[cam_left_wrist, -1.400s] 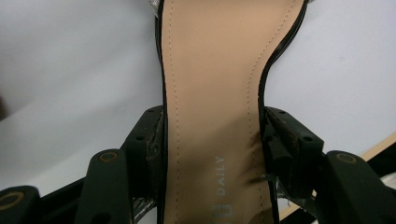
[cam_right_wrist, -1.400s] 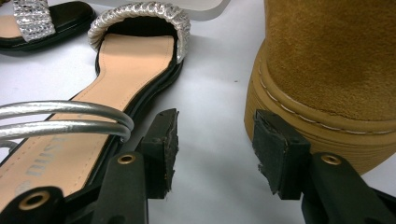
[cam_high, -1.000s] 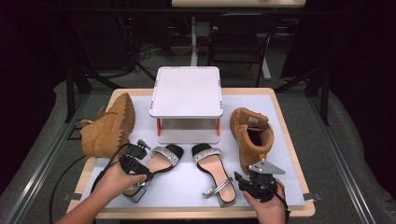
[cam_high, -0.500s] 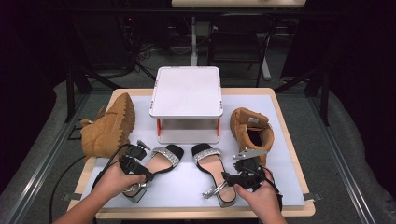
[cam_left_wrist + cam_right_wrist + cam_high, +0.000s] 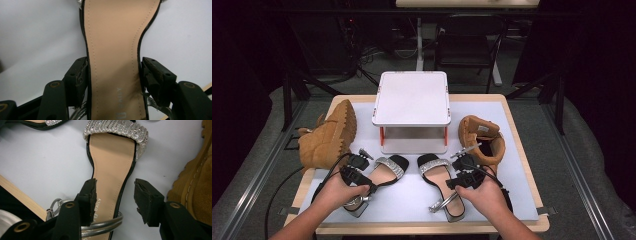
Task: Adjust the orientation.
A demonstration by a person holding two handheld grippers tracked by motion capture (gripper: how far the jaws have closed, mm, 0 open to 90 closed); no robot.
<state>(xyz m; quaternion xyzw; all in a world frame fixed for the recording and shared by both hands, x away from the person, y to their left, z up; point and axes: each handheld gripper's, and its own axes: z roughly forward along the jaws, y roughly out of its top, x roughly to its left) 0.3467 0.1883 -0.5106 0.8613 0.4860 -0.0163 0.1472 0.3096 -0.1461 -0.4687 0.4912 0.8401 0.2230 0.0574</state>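
Two black sandals with silver glitter straps lie side by side on the white mat. My left gripper (image 5: 364,182) (image 5: 113,67) straddles the waist of the left sandal (image 5: 384,172) (image 5: 112,37). Its jaws have just been opening, and a thin gap shows beside the right pad (image 5: 150,75). My right gripper (image 5: 460,172) (image 5: 115,187) hovers open over the right sandal (image 5: 437,172) (image 5: 112,157), near its silver ankle strap. Its jaws have just been closing, and the pads stay clear of the sole.
A tan boot (image 5: 329,135) lies on its side at the left. Its mate (image 5: 482,137) (image 5: 197,182) stands just right of my right gripper. A white raised stand (image 5: 412,97) sits at the back centre. The table's wooden front edge (image 5: 427,228) runs below the hands.
The right hand has moved left and away from the front edge, rising over the right sandal's heel end. The left hand has stayed on the left sandal.
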